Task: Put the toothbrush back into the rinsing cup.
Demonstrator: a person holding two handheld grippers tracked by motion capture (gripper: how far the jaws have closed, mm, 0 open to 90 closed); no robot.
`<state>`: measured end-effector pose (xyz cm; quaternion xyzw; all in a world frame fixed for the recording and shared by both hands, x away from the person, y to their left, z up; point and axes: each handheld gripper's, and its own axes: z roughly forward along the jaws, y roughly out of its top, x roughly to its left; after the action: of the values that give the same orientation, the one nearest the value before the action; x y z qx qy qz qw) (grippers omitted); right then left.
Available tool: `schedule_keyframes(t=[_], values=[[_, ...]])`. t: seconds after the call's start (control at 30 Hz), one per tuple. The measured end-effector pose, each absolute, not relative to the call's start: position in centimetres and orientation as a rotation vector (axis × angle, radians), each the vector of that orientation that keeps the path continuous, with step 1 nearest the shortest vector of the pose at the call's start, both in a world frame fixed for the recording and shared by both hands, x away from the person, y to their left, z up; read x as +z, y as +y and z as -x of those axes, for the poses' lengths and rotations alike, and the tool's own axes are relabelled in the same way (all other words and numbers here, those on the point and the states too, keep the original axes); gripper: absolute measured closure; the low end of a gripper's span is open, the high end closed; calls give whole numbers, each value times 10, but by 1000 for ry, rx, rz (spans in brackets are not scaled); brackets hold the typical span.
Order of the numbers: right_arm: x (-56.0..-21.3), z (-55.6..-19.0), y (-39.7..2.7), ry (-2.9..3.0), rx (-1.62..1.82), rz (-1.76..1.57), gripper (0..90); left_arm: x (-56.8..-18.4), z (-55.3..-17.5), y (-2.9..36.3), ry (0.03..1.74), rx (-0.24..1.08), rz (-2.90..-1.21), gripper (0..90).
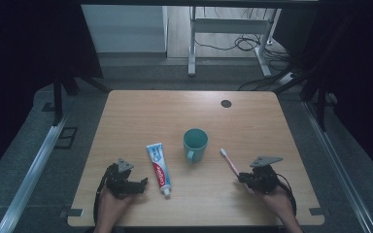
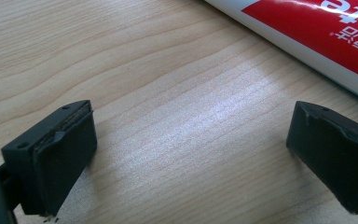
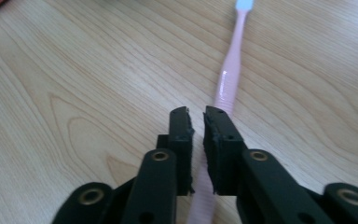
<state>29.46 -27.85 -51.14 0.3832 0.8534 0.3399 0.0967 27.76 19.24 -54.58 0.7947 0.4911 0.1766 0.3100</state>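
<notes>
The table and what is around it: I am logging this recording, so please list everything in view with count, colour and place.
Table: one, light wood, centre, with a dark round hole near its far edge.
Cup: one, teal, with a handle, upright at mid-table.
Toothpaste tube: one, white with red and blue, lying left of the cup, cap toward the person.
Toothbrush: one, pink handle, pale head, lying right of the cup.
Metal frame with cables: one, pale, on the floor beyond the table.
Left gripper: one, black, jaws wide apart over bare wood beside the tube.
Right gripper: one, black, jaws nearly closed above the toothbrush handle.
Hands: two, at the near edge.
</notes>
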Motion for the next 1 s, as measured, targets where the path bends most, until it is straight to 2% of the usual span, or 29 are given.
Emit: schedule_keyframes(t=[0.2,0.4,1.0], values=[[-509,-298,-283,2539,938,-1179,663,-546,-277,192,1302,465,-2096,17],[-505,-306,-274,2585,843,-1190,599,-546,-277,192,1304,464,-2094,17],[-498,-336,-253,2710,568,-1225,587,-546,-277,192,1306,463,-2093,16]])
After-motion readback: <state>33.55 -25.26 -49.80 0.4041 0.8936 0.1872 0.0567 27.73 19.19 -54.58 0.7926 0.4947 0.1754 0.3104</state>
